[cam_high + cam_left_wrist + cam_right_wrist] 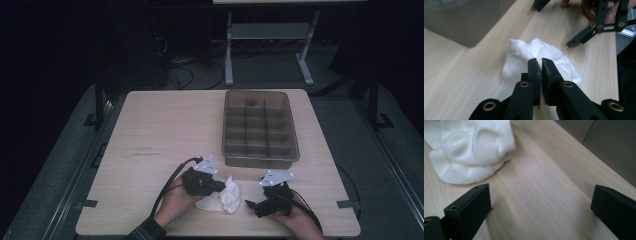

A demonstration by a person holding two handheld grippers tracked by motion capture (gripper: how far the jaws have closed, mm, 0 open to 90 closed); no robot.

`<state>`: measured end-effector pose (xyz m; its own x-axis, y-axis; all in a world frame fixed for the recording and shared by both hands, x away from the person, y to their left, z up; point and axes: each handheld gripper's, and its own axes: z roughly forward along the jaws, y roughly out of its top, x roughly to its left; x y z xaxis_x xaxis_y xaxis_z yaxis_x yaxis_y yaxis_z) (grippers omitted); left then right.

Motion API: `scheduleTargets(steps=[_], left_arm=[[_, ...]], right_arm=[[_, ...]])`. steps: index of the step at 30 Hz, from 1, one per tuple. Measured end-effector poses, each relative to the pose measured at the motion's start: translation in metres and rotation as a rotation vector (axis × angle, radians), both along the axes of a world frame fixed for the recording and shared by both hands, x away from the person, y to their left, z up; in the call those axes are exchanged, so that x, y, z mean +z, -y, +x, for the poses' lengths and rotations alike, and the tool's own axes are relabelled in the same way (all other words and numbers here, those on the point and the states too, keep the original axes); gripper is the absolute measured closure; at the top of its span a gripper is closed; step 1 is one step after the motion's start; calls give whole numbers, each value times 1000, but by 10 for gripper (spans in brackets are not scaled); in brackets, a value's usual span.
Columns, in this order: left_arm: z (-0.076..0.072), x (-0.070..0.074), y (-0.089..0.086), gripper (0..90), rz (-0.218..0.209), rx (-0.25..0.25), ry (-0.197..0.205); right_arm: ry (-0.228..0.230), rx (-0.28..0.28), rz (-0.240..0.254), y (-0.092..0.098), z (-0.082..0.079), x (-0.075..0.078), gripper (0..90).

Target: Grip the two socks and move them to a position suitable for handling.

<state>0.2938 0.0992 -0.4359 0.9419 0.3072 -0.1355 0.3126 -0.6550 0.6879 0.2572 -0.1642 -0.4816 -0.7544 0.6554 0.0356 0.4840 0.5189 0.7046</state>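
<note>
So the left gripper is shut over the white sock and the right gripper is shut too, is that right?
Not quite. The left gripper is shut over the white sock, but the right gripper is open: the right gripper view shows its jaws wide apart over bare table.

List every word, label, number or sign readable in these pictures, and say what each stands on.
No text here can be read.
A faint dark line of marks on the table, left of the left gripper: too small to read.
Sock, divided bin, right gripper: no markings visible.
</note>
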Motion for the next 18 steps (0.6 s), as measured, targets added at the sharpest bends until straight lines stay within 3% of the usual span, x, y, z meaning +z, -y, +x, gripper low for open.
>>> scheduleTargets(steps=[5, 8, 9, 14, 18], left_arm=[[-1, -6, 3, 810, 23, -7, 4], [-2, 1, 1, 698, 4, -3, 17], [-2, 3, 0, 698, -6, 1, 24], [1, 15, -13, 642, -23, 33, 59], [7, 17, -26, 627, -24, 63, 63]], right_arm=[[0, 0, 0, 0, 0, 0, 23], [1, -8, -3, 1, 0, 0, 23], [1, -8, -3, 1, 0, 0, 23], [0, -13, -3, 1, 0, 0, 23], [1, -19, -3, 1, 0, 0, 23]])
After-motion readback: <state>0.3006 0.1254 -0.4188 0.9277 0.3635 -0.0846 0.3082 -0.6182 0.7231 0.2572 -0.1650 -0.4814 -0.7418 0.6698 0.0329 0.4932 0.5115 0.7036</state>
